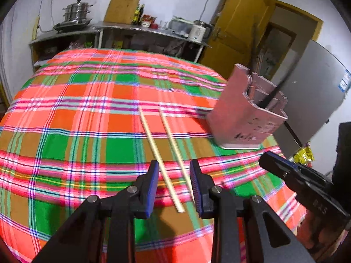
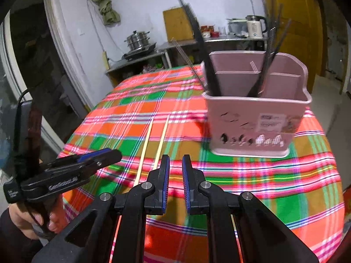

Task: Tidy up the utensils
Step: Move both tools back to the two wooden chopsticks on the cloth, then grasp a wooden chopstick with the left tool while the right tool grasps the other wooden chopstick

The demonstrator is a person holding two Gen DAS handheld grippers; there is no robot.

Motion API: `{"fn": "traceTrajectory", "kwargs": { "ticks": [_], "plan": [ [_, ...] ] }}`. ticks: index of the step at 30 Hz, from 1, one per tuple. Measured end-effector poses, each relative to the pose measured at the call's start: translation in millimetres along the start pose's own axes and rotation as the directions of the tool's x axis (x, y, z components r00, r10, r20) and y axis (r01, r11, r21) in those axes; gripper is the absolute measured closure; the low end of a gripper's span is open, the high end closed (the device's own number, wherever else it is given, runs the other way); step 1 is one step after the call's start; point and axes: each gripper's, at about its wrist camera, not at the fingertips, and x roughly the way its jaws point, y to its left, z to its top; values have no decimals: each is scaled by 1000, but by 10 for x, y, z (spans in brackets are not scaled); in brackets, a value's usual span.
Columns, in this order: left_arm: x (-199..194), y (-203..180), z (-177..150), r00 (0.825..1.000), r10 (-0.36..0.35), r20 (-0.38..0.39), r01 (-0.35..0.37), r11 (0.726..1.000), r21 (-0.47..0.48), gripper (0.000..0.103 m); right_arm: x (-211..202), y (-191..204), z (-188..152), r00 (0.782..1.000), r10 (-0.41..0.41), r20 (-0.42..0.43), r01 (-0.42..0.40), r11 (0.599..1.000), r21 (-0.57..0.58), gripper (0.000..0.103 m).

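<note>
Left tongs [image 1: 174, 186] hover open astride two chopsticks [image 1: 162, 160]; right tongs [image 2: 176, 184] hover parted, empty.

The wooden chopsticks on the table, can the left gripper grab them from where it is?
Probably yes. The left gripper has its jaws open right over the near ends of the two wooden chopsticks, which lie bare on the plaid tablecloth. The pink utensil holder stands off to the side, out of the way.

2 pale wooden chopsticks [image 1: 161, 160] flat on cloth, side by side; pink holder [image 2: 256, 109] upright w/ dark utensils [image 2: 266, 65].
</note>
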Motion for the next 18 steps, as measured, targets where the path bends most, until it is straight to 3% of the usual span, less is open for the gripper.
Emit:
{"fn": "traceTrajectory", "kwargs": {
  "ticks": [18],
  "plan": [
    [752, 301, 330, 997, 33, -67, -35, 999, -26, 73, 786, 87, 32, 993, 28, -118, -28, 1000, 2, 91]
  ]
}}
